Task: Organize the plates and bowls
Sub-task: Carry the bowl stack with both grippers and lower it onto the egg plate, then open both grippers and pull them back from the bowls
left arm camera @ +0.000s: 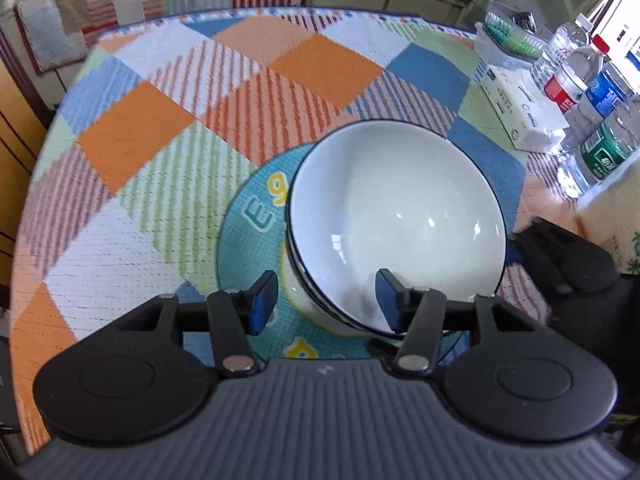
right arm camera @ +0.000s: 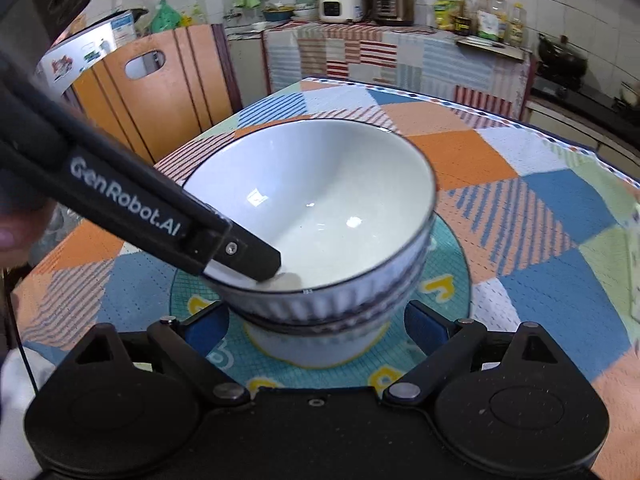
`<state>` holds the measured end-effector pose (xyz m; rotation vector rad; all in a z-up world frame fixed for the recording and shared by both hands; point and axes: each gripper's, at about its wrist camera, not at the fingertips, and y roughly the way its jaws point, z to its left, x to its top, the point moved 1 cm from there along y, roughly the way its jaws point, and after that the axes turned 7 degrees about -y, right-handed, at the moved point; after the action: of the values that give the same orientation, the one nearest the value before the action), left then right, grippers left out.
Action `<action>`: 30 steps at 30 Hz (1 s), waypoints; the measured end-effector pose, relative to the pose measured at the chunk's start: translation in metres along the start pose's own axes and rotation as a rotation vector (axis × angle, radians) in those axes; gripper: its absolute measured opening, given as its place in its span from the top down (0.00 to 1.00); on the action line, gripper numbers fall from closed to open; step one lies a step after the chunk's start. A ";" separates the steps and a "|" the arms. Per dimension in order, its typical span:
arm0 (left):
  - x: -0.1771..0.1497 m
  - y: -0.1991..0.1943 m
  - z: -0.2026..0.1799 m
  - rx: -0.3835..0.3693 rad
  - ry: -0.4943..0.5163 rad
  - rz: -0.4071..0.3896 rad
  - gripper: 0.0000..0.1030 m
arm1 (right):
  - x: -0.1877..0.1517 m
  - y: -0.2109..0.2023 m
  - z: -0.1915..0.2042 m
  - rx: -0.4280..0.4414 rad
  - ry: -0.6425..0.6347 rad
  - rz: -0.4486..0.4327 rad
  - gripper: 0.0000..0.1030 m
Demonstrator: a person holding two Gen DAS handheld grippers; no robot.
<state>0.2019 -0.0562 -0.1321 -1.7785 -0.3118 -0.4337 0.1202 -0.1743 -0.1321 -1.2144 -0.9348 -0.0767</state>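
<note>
Bowls (left arm camera: 396, 220) sit nested on the teal plate (left arm camera: 248, 240), so the stack is built and centred. Left gripper (left arm camera: 326, 300) straddles the top bowl's near rim, one pad inside, one outside, jaws part open with visible gaps, so no squeeze; looks like a release. Right gripper (right arm camera: 316, 328) sits low, jaws wide either side of the stack's base, gripping nothing, probably steadying.

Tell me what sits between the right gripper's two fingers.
The right wrist view shows the stacked bowls standing between the right gripper fingers, on the teal plate. Both pads stand clear of the bowls.
</note>
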 end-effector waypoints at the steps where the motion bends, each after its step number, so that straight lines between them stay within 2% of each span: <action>1: -0.001 -0.004 0.000 0.000 0.001 -0.009 0.47 | -0.001 -0.005 0.000 -0.001 0.017 0.001 0.06; 10: -0.014 -0.046 0.001 0.045 0.006 -0.103 0.35 | -0.015 -0.044 0.001 -0.045 0.087 0.011 0.06; 14: -0.022 -0.065 0.004 0.045 -0.006 -0.113 0.33 | -0.018 -0.064 0.000 -0.066 0.123 0.012 0.06; 18: -0.031 -0.085 0.002 0.049 -0.002 -0.125 0.30 | -0.020 -0.088 0.003 -0.114 0.110 -0.006 0.06; 22: -0.041 -0.109 -0.001 0.046 0.007 -0.148 0.27 | -0.017 -0.113 0.006 -0.121 0.108 -0.002 0.06; 30: -0.059 -0.155 -0.007 0.049 0.023 -0.192 0.22 | -0.010 -0.167 0.012 -0.205 0.161 -0.054 0.06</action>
<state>0.0814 -0.0237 -0.0227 -1.7017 -0.4754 -0.5772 0.0211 -0.2348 -0.0114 -1.3499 -0.8332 -0.3160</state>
